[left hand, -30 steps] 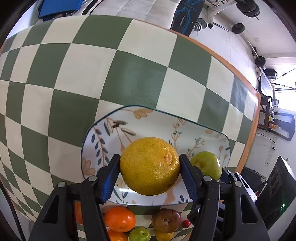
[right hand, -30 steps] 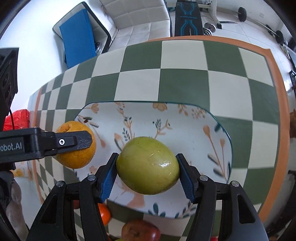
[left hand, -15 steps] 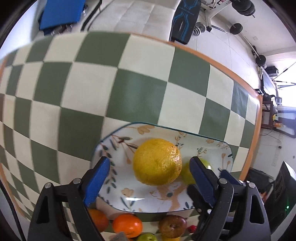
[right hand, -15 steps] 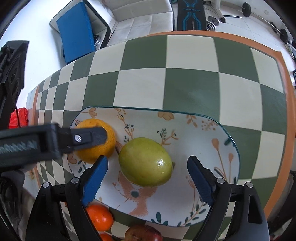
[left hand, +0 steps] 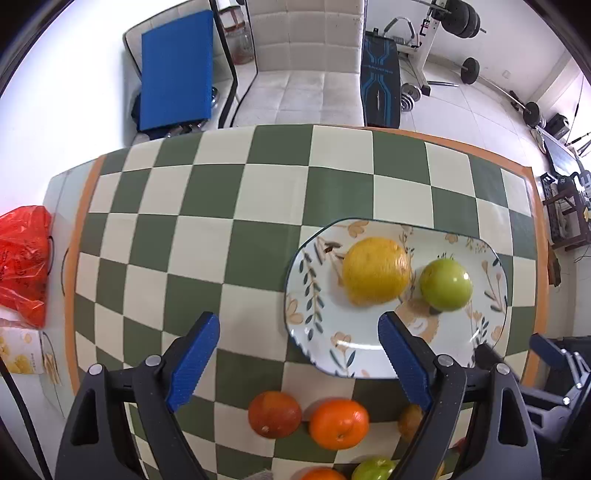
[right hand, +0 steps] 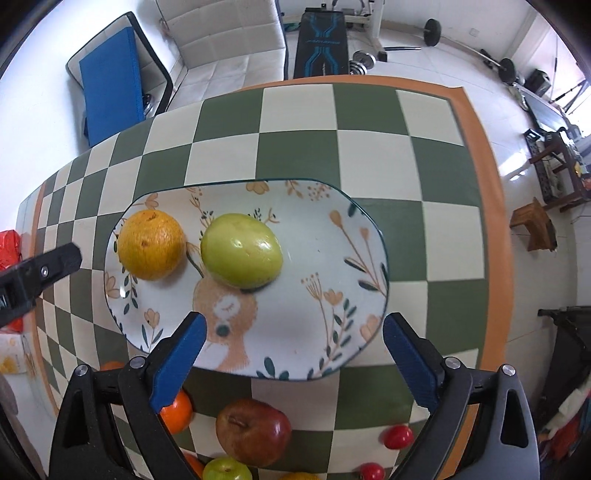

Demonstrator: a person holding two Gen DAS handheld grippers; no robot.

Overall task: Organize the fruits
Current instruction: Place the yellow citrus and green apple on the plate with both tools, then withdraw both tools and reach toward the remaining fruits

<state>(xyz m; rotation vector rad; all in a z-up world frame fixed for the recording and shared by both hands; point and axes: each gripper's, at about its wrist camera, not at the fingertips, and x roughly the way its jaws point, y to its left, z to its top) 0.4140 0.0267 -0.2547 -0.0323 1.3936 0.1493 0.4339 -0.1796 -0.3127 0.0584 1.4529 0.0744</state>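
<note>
Green and cream squares cover the desk (left hand: 229, 206), and a white couch (left hand: 299, 92) and gym weights (right hand: 432, 31) sit on the floor behind it.

Left tongs (left hand: 299, 354) are spread wide with nothing between the blue fingers (left hand: 192, 356). They hang over the desk, with the plate (left hand: 314, 325) at about 2 o'clock from them. One blue finger reaches over the near edge of the plate.

Right tongs (right hand: 291, 354) are spread wide too and hold nothing. They hang over the near edge of the same plate (right hand: 332, 280), which has flowers and a little deer painted on it.

Two fruits lie on the plate. The big yellow orange (right hand: 151, 245) is at 10 o'clock from the right tongs, and the green fruit (right hand: 242, 254) is at 11 o'clock. They lie just beside each other. In the left view the yellow orange (left hand: 375, 271) is at 1 o'clock and the green fruit (left hand: 445, 284) is a bit more to the right.

More fruits wait on the desk near the tongs, off the plate. From the right view, a dark red apple (right hand: 253, 432), a small orange (right hand: 177, 411), a small green fruit (right hand: 225, 469) and two tiny red fruits (right hand: 397, 435) show up. From the left view, a red-orange fruit (left hand: 275, 413) and a bright orange one (left hand: 338, 422) lie side by side.

Far off at 9 o'clock, a red bag (left hand: 24, 266) sits at the edge of the desk.
</note>
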